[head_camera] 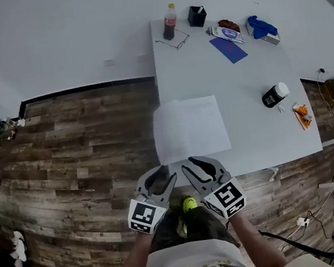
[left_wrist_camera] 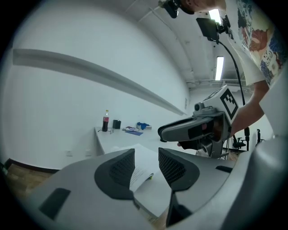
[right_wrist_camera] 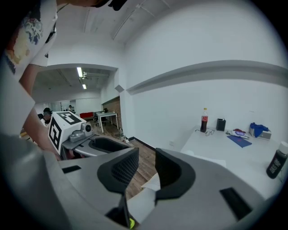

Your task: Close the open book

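The open book with plain white pages (head_camera: 190, 129) lies flat at the near end of the long white worktop (head_camera: 264, 138), in the middle of the head view. Its left side juts a little past the worktop's left edge, over the dark wooden plank floor (head_camera: 80, 151). Both tools hang directly below it in that frame, off the worktop's near edge and not touching the pages. The left claw (head_camera: 160, 179) sits under the book's lower left corner and the right claw (head_camera: 197, 166) under the middle of its lower edge, so the book lies straight ahead of both, towards the top of the frame. In the left gripper view the left claw (left_wrist_camera: 146, 166) has its jaws apart with nothing clamped; a page corner (left_wrist_camera: 140, 176) shows through the gap, ahead of the pads rather than between them. In the right gripper view the right claw (right_wrist_camera: 147, 168) also stands apart and empty, with the overhanging page edge (right_wrist_camera: 153, 182) just beyond it. The spread is slightly wider than it is deep, and no spine can be made out. I judge the fold runs up and down the frame, so one half must swing sideways over the other. The left claw looks the nearer to the overhanging left edge, which seems the easier lip to get under. A black jar with a white lid (head_camera: 273, 95) stands well apart at the right.
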### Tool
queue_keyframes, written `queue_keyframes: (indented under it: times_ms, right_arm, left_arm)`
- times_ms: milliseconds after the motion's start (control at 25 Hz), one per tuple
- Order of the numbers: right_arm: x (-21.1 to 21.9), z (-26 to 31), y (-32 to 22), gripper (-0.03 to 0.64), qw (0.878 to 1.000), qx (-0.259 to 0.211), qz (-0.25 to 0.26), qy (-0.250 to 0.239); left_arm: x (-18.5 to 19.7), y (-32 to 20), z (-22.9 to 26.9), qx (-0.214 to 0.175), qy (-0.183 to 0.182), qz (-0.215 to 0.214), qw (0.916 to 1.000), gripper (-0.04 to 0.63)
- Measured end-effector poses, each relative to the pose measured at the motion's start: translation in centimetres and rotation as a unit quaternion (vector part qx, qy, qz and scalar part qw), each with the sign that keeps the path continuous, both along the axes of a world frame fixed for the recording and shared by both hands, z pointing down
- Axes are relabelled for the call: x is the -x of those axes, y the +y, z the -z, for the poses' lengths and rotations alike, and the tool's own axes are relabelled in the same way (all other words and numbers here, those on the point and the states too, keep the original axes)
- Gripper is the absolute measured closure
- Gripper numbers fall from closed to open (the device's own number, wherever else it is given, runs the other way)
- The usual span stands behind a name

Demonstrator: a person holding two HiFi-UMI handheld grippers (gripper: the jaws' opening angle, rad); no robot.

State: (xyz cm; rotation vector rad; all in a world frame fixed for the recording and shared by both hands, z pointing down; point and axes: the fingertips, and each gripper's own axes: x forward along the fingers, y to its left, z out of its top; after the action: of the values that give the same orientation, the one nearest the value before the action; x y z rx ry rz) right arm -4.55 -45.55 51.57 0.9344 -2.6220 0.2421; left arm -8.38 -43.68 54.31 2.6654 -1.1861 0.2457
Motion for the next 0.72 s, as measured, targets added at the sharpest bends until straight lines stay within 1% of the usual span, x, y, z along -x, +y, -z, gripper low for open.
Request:
queue_keyframes:
  times_ms: [240,440,600,720]
  right_arm:
    - [0.2,-3.6,-1.7,0.523,1.000,0.026,-0.003,0.001]
    - [-0.3,-6.2,-3.2,0.523,0.999,0.042,0.000,0.007]
    - [-0.7,-8.3,-4.6,0.523,0.999,0.050,0.004,0.012]
    - [-0.6,-10.1,-5.0,0.523,0.998,0.055,0.008,0.019]
  left_arm:
    - [0.7,-2.3,-4.0,0.012,-0.017,0.011,0.9997,0.453]
    - [1.7,-3.8,-8.7,0.026,-0.047,0.018,0.9984,0.453]
    - [1.8,-4.8,-12.6,0.047,-0.041,0.023,0.9978,0.453]
    - [1.9,-4.7,-15.6,0.055,-0.052,0.021,0.9969,0.453]
